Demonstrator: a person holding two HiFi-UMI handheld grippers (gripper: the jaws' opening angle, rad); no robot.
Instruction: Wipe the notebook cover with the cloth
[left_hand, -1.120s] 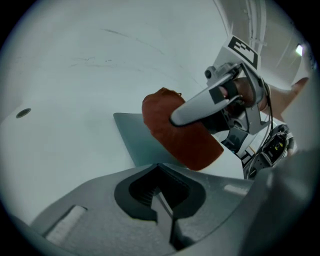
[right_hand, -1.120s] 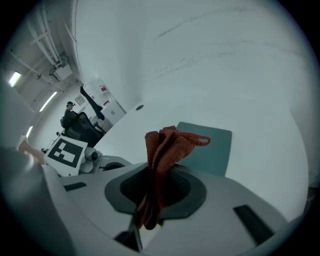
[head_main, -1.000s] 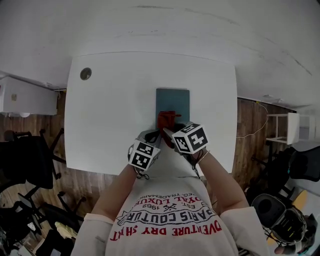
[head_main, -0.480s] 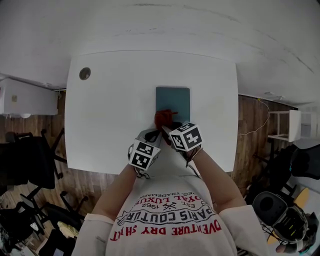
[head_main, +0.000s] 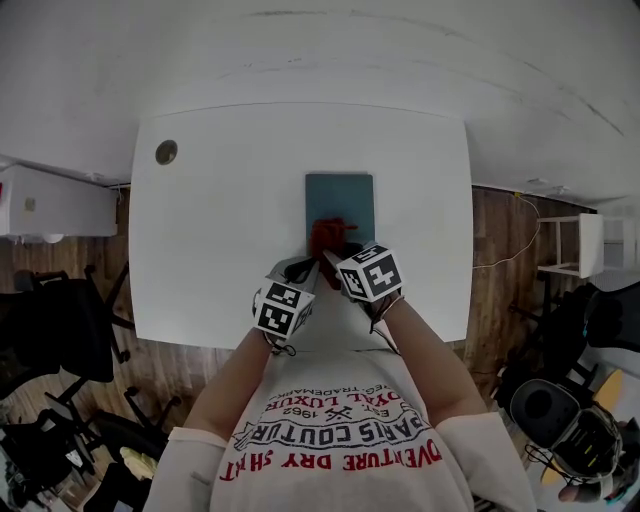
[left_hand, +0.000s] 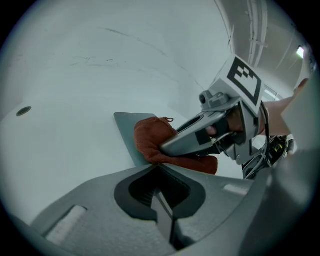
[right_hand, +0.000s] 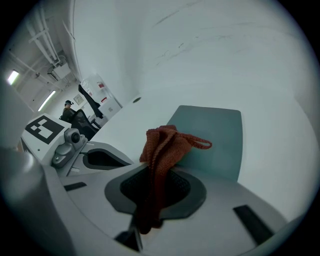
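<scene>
1. The right claw (right_hand: 152, 172) is gripping the red cloth (right_hand: 165, 145). Its jaws are pinching a bunched fold, and the rest of the fabric is sticking out in front of them.
2. The left claw (left_hand: 159, 170) is sitting with its jaws together and nothing between them. It is hanging just beside the right one, at the near edge of the white surface (head_main: 220, 220), and is not touching the notebook.
3. The teal notebook (head_main: 340, 195) is lying flat and closed near the middle of the surface, with its long side running away from the person.
4. The cloth is resting on the near end of the cover, by the near left corner in the left gripper view. It seems to be pressing on the cover there, though how firmly I cannot tell.
5. The pickup looks done, since the cloth is in the claw and on the cover, so I judge that the wiping itself is under way.
6. The far part of the cover is lying bare beyond the cloth. No mark or sheen is showing which parts have been wiped.
7. The strokes over the far end and the right side are probably what is left, and the left claw is free to steady the notebook meanwhile.
</scene>
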